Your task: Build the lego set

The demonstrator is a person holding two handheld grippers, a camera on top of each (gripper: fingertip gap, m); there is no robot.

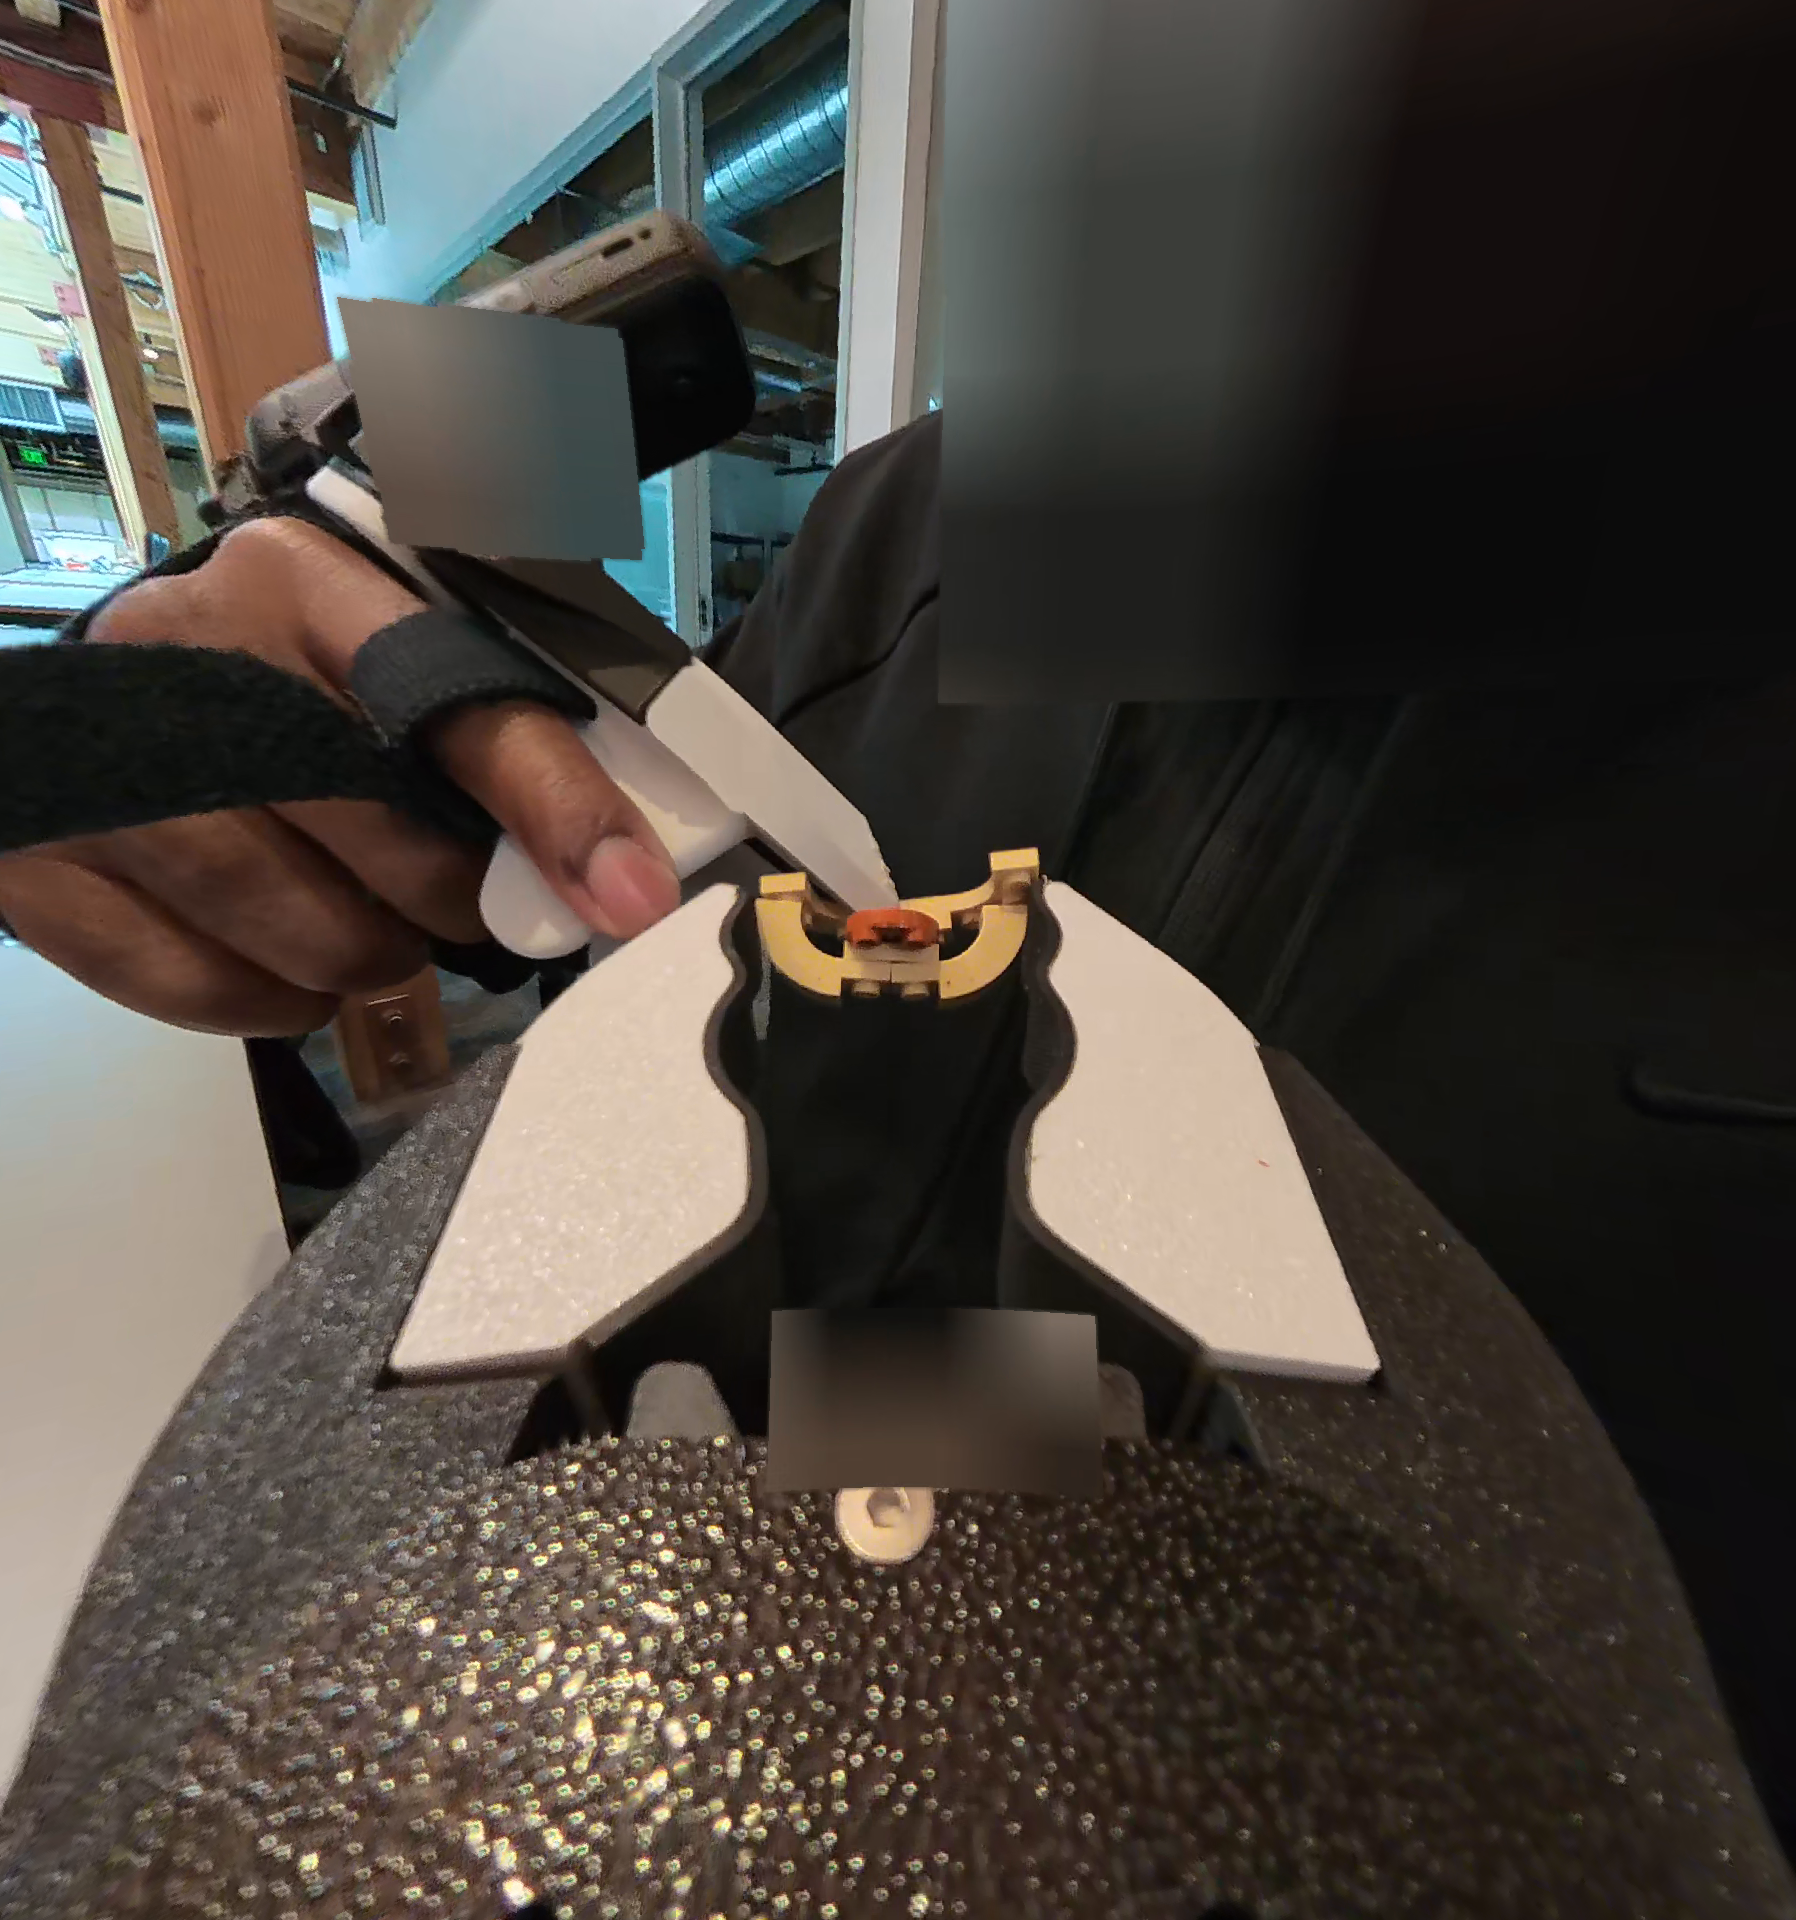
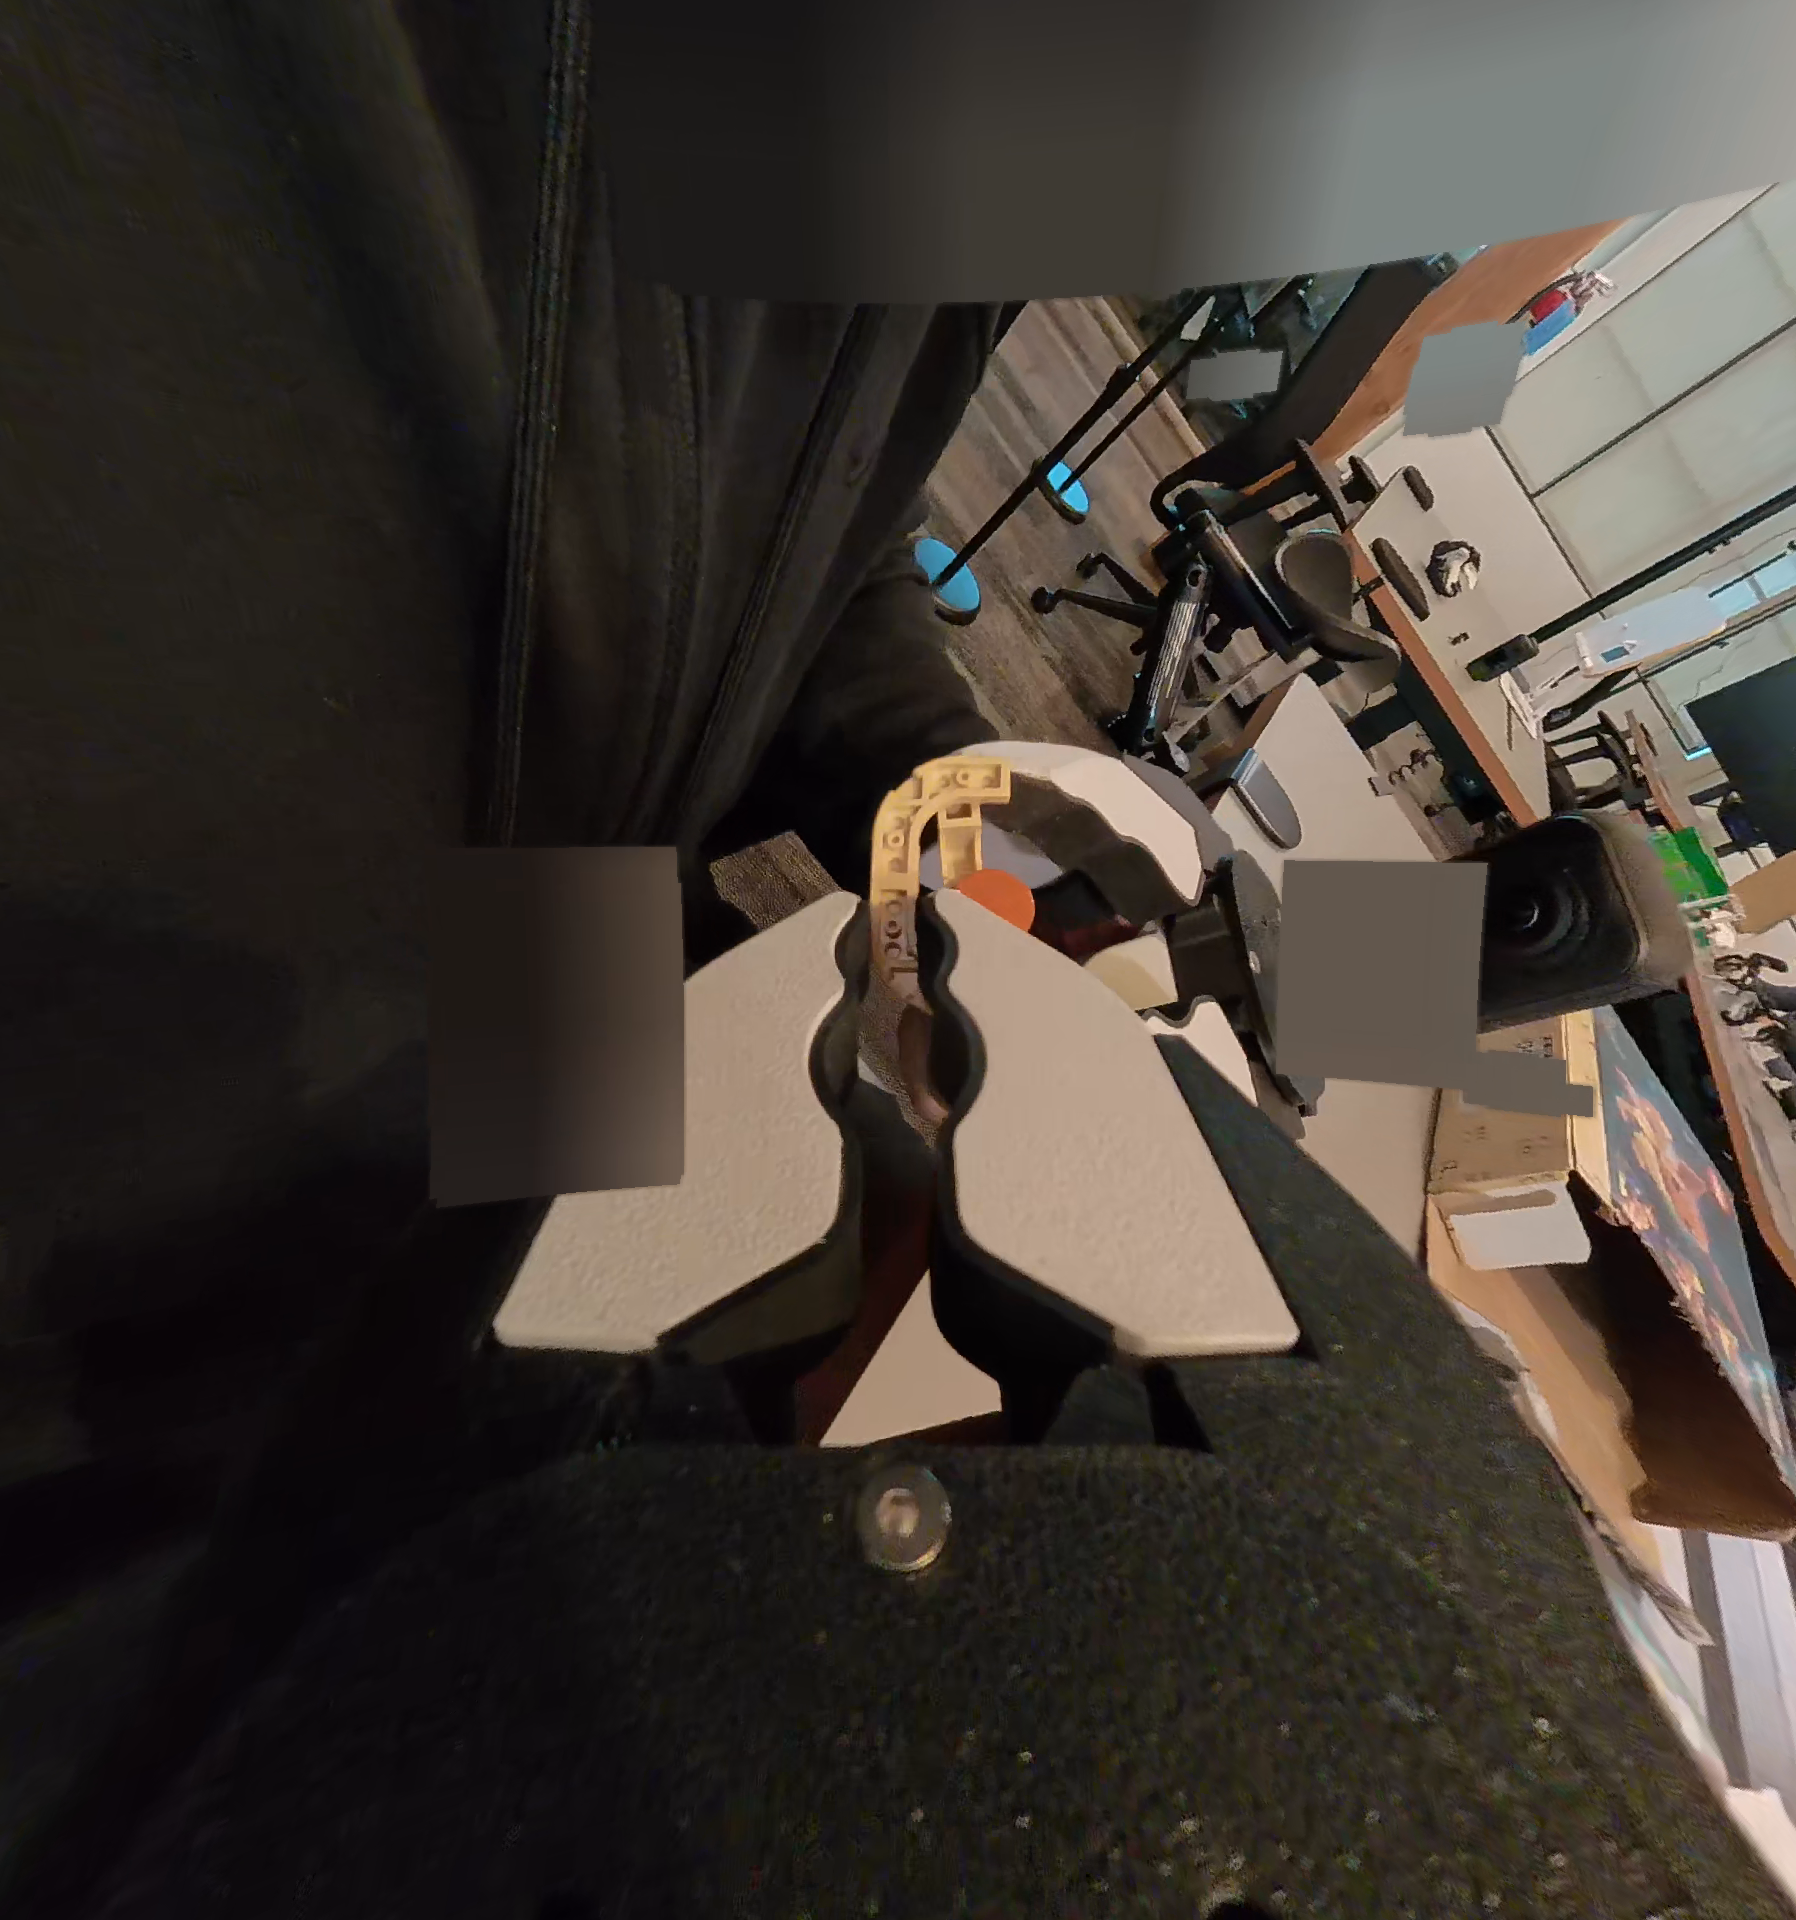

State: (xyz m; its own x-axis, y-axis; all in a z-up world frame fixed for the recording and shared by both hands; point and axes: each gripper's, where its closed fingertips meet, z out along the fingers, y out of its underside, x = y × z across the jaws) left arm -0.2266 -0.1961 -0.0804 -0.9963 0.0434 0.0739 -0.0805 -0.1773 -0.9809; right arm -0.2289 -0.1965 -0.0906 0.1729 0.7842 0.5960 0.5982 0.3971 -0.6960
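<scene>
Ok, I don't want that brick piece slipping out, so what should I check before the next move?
1. Left gripper pads press on both sides of the tan brick assembly: ok.
2. Right gripper fingertips are closed on the assembly's curved arm: ok.
3. Orange round piece sits at the assembly's middle: ok. Whether it is fully seated: cannot tell.
4. The right gripper's tip does not cover the orange piece: ok.
5. Clearance between the assembly and the person's black jacket behind it: cannot tell.

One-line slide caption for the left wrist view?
Left gripper clamps a tan brick assembly with an orange stud; right gripper's fingers reach in.
</scene>
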